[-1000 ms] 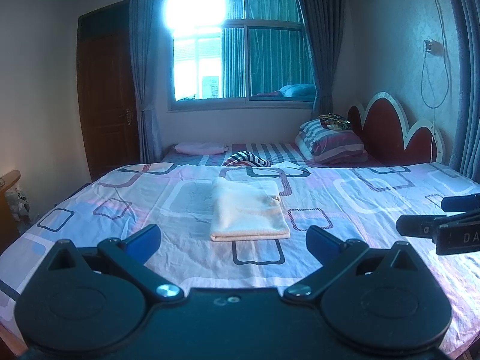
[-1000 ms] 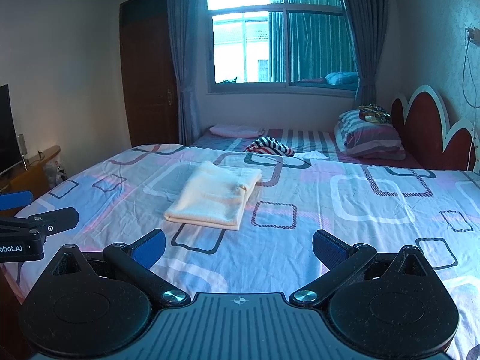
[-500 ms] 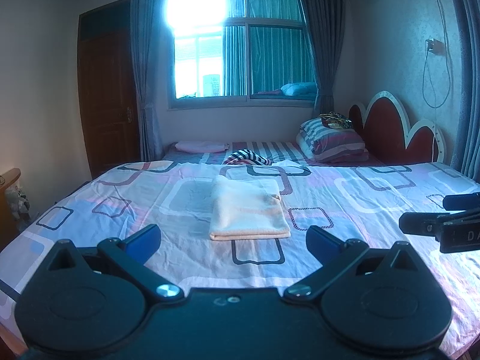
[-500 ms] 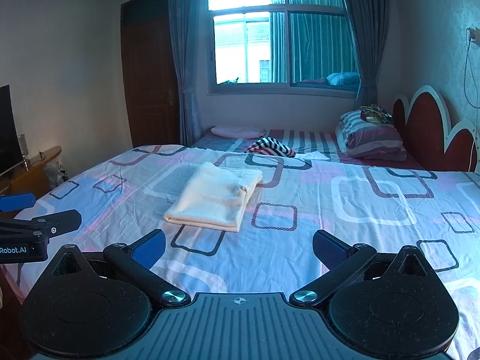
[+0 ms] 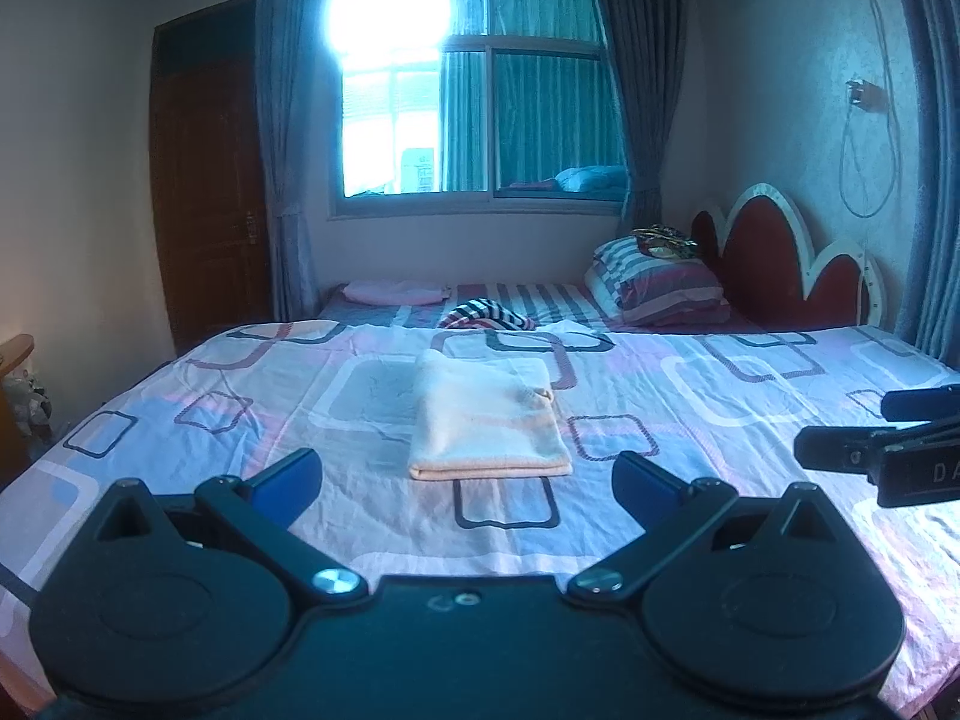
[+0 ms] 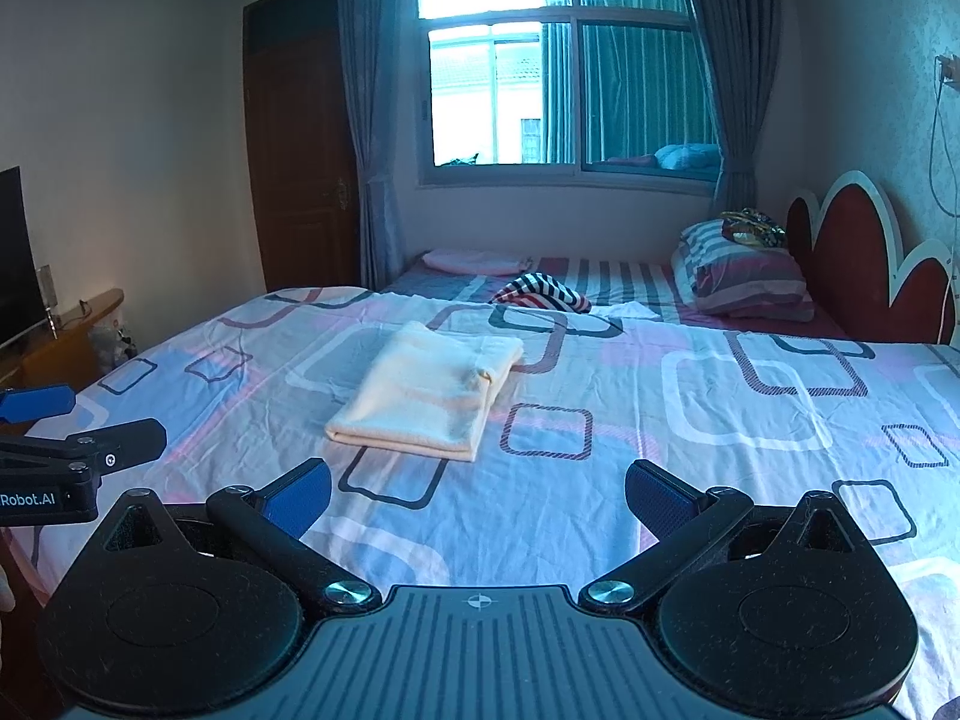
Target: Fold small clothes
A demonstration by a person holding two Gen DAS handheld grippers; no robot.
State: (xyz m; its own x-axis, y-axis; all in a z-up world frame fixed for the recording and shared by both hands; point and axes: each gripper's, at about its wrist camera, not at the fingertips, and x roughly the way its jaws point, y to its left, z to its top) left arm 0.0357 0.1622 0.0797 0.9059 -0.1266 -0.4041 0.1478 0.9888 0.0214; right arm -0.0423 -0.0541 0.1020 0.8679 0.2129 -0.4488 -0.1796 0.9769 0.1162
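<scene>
A pale peach cloth (image 5: 487,420) (image 6: 429,399) lies folded into a neat rectangle on the patterned bedsheet (image 5: 690,420) (image 6: 690,414), in the middle of the bed. My left gripper (image 5: 465,480) hovers open near the bed's front edge, a short way back from the cloth, with nothing between its blue pads. My right gripper (image 6: 477,495) is likewise open and empty, back and to the right of the cloth. Each gripper shows at the edge of the other's view: the right gripper (image 5: 882,438) and the left gripper (image 6: 60,432).
A striped garment (image 5: 487,315) (image 6: 543,294) and a pink cloth (image 5: 393,293) lie at the far side of the bed. Striped pillows (image 5: 657,288) lean by the red headboard (image 5: 780,267). A wooden cabinet with a TV (image 6: 15,258) stands left of the bed.
Both grippers have drifted very slightly; the folded cloth has not moved and both stay open.
</scene>
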